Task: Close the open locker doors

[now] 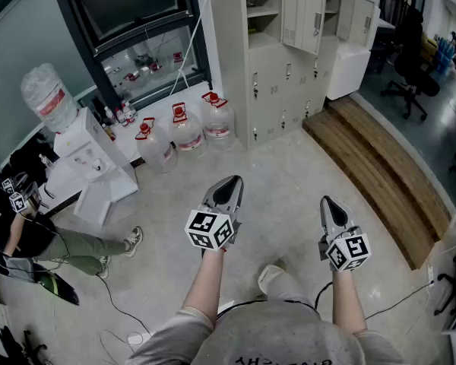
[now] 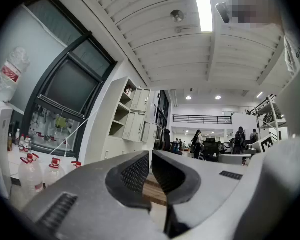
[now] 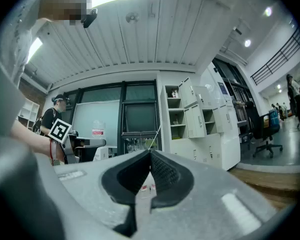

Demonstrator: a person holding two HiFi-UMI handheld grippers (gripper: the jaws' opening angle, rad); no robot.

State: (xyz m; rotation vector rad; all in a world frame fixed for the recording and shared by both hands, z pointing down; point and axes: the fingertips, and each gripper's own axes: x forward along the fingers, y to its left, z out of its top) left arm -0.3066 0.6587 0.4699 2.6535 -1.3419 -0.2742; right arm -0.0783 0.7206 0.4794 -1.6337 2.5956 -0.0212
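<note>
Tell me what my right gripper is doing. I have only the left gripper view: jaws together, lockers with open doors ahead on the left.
Observer: The right gripper is shut on nothing, jaws together. It is held level and faces the lockers.
Operator: Is anybody near me that I can't see?
Observer: Yes. The head view shows a person at the far left, beside the water dispenser. They are well off the floor that lies between you and the lockers.
</note>
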